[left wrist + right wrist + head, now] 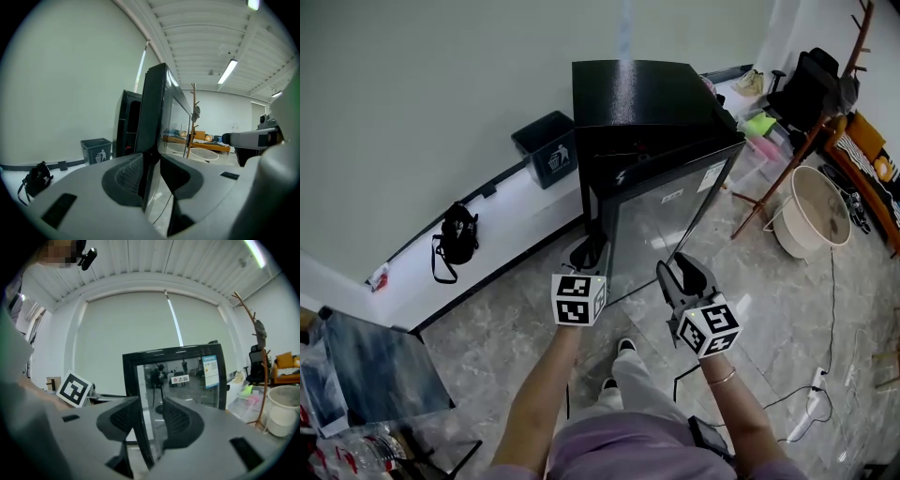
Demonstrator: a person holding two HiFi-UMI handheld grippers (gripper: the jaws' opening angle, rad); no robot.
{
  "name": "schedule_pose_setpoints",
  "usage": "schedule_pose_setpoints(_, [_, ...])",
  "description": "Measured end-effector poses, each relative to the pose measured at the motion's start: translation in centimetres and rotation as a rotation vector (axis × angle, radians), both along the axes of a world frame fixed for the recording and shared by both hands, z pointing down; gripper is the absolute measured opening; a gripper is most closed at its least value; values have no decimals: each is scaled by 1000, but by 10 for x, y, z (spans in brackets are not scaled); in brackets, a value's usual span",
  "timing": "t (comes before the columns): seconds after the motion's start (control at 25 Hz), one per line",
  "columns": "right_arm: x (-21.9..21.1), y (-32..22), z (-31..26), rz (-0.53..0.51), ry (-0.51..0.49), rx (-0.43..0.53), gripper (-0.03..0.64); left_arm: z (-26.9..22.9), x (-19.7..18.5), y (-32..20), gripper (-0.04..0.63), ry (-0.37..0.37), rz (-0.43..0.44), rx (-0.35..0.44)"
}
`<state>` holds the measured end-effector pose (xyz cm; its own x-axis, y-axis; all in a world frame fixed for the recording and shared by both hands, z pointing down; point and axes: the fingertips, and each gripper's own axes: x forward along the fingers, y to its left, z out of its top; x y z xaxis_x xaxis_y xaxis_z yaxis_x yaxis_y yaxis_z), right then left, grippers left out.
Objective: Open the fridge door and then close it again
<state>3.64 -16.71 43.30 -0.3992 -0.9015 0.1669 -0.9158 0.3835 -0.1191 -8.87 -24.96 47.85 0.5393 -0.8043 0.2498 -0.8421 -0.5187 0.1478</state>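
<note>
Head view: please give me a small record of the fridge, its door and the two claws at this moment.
fridge: black, small, stands by the wall
fridge door: glass front, partly open
left claw: on the door's free edge, jaws closed on that edge
right claw: in front of the door glass, jaws apart, holds nothing
trash bin: dark, beside the fridge, by the wall
task state: door is open, not yet closed again

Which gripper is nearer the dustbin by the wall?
Left. The left gripper is at the left edge of the fridge door, on the side toward the dustbin. The right gripper is further right, in front of the door glass.
</note>
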Motion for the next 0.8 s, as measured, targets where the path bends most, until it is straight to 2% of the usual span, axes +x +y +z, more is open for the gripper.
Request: schedule_pose_setpoints(0.8, [20, -83, 18, -80, -58, -36, 141, 2, -14, -91, 100, -13, -94, -31])
